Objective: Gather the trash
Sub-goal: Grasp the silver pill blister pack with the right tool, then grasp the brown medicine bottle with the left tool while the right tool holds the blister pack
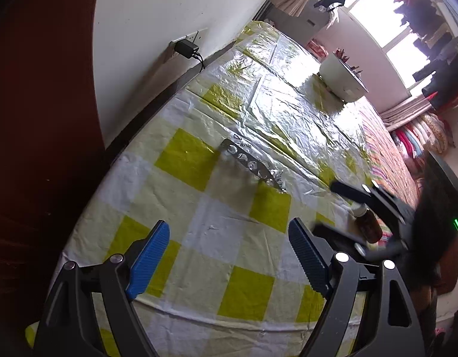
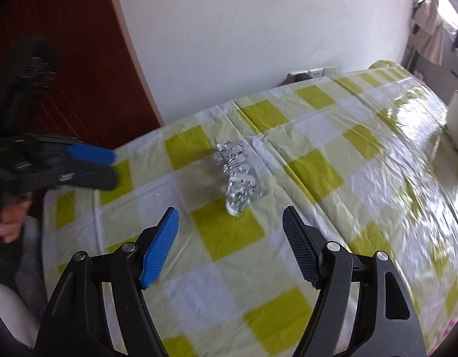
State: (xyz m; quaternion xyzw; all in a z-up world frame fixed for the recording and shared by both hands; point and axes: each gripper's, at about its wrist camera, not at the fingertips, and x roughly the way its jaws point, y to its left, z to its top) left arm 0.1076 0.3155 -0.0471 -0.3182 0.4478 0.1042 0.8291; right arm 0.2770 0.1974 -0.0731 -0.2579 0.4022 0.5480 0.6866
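Both sets of tongs are hanging over the bench (image 2: 303, 178) near its front edge, tilted down at its yellow-and-white checked plastic cover. The left tongs (image 1: 229, 255) are standing wide apart and gripping nothing. The right tongs (image 2: 230, 244) are gaping a little less widely, also empty. Just beyond them, a crumpled silver blister pack (image 2: 239, 175) is lying flat on the cover, toward the wall edge, touching neither set. A small brown bottle (image 1: 368, 223) is lying toward the right edge. Farther along, a white bowl (image 1: 342, 78) is sitting near the far end.
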